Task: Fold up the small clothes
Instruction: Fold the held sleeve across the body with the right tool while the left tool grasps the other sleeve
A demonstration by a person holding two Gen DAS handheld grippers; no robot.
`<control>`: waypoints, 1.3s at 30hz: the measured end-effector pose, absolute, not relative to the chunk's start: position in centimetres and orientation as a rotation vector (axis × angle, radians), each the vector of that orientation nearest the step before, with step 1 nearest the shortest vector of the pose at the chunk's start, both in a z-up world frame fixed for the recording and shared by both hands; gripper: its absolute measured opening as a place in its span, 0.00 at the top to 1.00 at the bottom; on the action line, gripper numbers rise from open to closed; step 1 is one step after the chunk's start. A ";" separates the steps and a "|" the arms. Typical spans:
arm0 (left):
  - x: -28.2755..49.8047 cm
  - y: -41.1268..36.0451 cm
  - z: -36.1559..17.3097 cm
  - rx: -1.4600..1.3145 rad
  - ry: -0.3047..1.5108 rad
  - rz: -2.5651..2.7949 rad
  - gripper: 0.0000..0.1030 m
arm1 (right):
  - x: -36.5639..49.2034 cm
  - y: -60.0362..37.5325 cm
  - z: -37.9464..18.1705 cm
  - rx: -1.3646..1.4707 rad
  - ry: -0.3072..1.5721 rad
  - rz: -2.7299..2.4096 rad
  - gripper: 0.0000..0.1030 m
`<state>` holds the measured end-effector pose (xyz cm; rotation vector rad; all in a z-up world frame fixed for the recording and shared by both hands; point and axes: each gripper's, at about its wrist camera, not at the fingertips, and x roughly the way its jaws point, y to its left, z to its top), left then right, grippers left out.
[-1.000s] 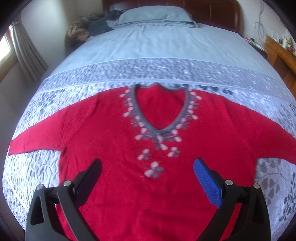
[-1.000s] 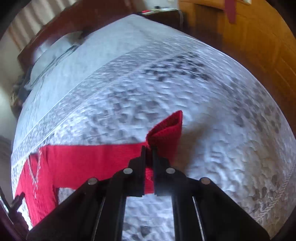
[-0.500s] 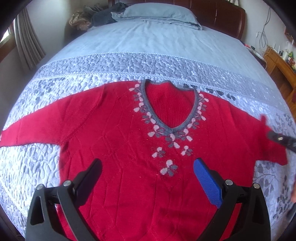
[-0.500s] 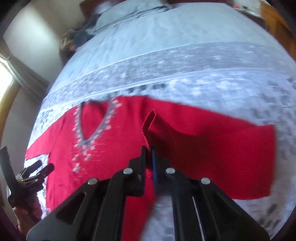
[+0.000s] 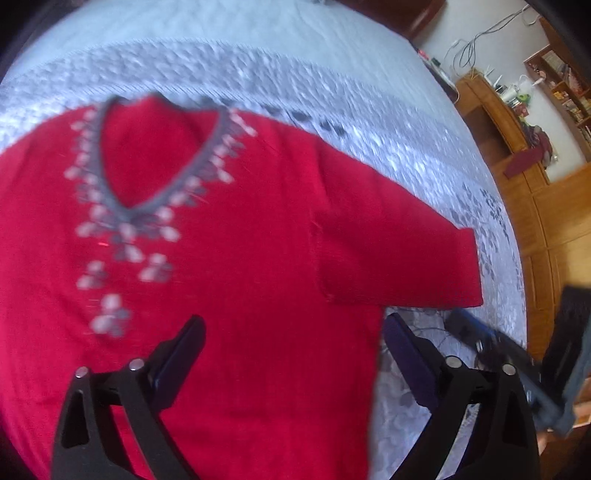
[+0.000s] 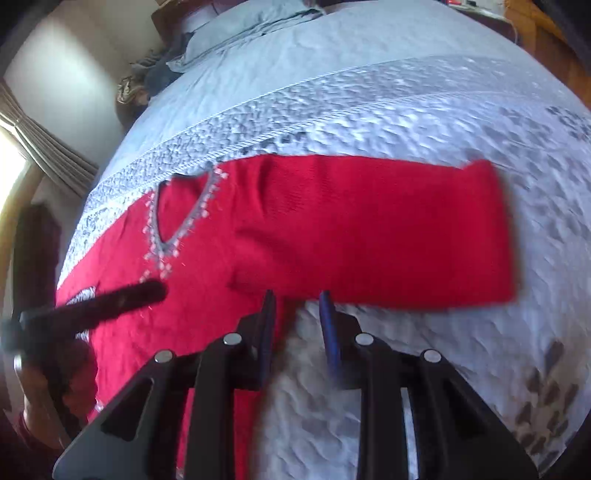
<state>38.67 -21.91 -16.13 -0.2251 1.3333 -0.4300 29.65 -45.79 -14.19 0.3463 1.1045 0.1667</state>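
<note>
A red sweater with a grey V-neck and flower trim lies flat on the quilted bed. Its right sleeve is folded back on itself and lies doubled on the quilt. My left gripper is open and empty above the sweater's lower body. My right gripper is open and empty just below the folded sleeve, apart from it. The left gripper shows as a dark blur in the right wrist view. The right gripper shows blurred at the right edge of the left wrist view.
The grey-blue quilt covers the bed, with a pillow at the head. Wooden cabinets and shelves stand beside the bed on the right. A curtain hangs at the left.
My right gripper carried the sleeve end inward, laid it doubled back, opened and let go. My left gripper swung right over the sweater and stayed open.
</note>
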 end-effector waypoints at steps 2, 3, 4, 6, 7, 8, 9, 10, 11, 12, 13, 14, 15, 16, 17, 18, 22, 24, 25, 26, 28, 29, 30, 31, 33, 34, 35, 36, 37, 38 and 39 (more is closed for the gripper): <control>39.2 -23.8 -17.6 -0.246 1.385 -0.453 0.21 | 27.4 -47.1 -14.2 0.372 1.079 0.156 0.76; 39.3 -24.5 -18.2 -0.255 1.405 -0.456 0.22 | 26.4 -47.5 -14.3 0.388 1.062 0.155 0.76; 39.5 -25.1 -18.8 -0.267 1.425 -0.459 0.24 | 25.6 -47.8 -14.3 0.401 1.047 0.155 0.76; 39.8 -26.0 -19.7 -0.291 1.438 -0.449 0.28 | 24.0 -48.3 -14.6 0.422 1.011 0.147 0.76; 39.9 -26.1 -19.7 -0.293 1.438 -0.444 0.31 | 23.7 -48.4 -14.7 0.426 1.001 0.142 0.76; 40.0 -26.3 -19.9 -0.290 1.434 -0.434 0.36 | 23.0 -48.6 -15.1 0.438 0.988 0.131 0.76; 40.0 -26.5 -20.0 -0.283 1.429 -0.426 0.39 | 22.7 -48.8 -15.3 0.448 0.984 0.125 0.76; 40.2 -26.8 -19.9 -0.272 1.424 -0.421 0.48 | 22.6 -48.8 -15.6 0.456 0.982 0.122 0.76; 40.4 -26.8 -19.9 -0.262 1.422 -0.418 0.56 | 22.6 -48.8 -15.9 0.459 0.986 0.125 0.76; 40.6 -27.0 -19.8 -0.255 1.417 -0.414 0.60 | 22.7 -48.7 -16.1 0.452 0.994 0.130 0.76; 40.8 -27.0 -19.9 -0.257 1.417 -0.407 0.69 | 22.7 -48.6 -16.1 0.441 0.994 0.128 0.76; 41.0 -26.9 -19.9 -0.263 1.417 -0.400 0.78 | 22.7 -48.5 -16.0 0.430 0.986 0.123 0.76; 41.1 -26.8 -19.8 -0.273 1.415 -0.388 0.81 | 22.6 -48.5 -15.8 0.422 0.979 0.116 0.76; 41.2 -26.6 -19.8 -0.278 1.412 -0.381 0.89 | 22.4 -48.6 -15.7 0.423 0.974 0.117 0.76; 41.2 -26.5 -19.7 -0.282 1.405 -0.372 0.96 | 22.3 -48.6 -15.6 0.426 0.969 0.119 0.76; 41.2 -26.3 -19.5 -0.301 1.392 -0.368 0.96 | 22.2 -48.7 -15.5 0.427 0.964 0.116 0.76; 40.8 -25.4 -17.8 -0.341 1.331 -0.389 0.97 | 22.1 -48.6 -15.5 0.409 0.963 0.089 0.76; 40.6 -24.7 -16.5 -0.349 1.286 -0.403 0.97 | 22.1 -48.4 -15.5 0.404 0.964 0.091 0.76; 40.6 -24.2 -15.5 -0.365 1.254 -0.405 0.97 | 22.0 -48.3 -15.4 0.399 0.965 0.090 0.76; 40.7 -23.4 -14.4 -0.384 1.220 -0.398 0.97 | 22.0 -48.2 -15.4 0.391 0.964 0.085 0.76; 40.9 -21.4 -12.4 -0.395 1.158 -0.385 0.97 | 22.0 -48.0 -15.3 0.380 0.966 0.078 0.76; 41.1 -20.0 -11.3 -0.396 1.125 -0.377 0.97 | 22.0 -47.9 -15.3 0.374 0.966 0.075 0.76; 41.3 -18.0 -9.7 -0.388 1.078 -0.361 0.97 | 22.1 -47.9 -15.3 0.370 0.968 0.071 0.76; 41.5 -16.6 -8.7 -0.373 1.050 -0.341 0.97 | 22.2 -47.8 -15.3 0.369 0.969 0.071 0.76; 42.4 -12.5 -6.6 -0.334 0.987 -0.271 0.97 | 22.5 -47.5 -15.2 0.363 0.976 0.075 0.76; 42.8 -10.4 -6.1 -0.317 0.971 -0.237 0.97 | 22.7 -47.3 -15.2 0.358 0.977 0.077 0.76; 43.2 -8.9 -5.9 -0.303 0.961 -0.206 0.97 | 23.1 -47.0 -15.1 0.349 0.984 0.082 0.76; 43.6 -7.1 -5.7 -0.286 0.955 -0.167 0.97 | 23.3 -46.8 -15.0 0.346 0.988 0.085 0.76; 43.9 -5.0 -5.9 -0.274 0.955 -0.127 0.97 | 23.7 -46.5 -14.8 0.344 0.991 0.090 0.76; 44.4 -2.9 -6.4 -0.276 0.963 -0.088 0.97 | 24.2 -46.2 -14.7 0.343 0.996 0.098 0.76; 44.8 -1.3 -7.2 -0.275 0.979 -0.060 0.97 | 25.1 -45.8 -14.6 0.345 1.003 0.110 0.76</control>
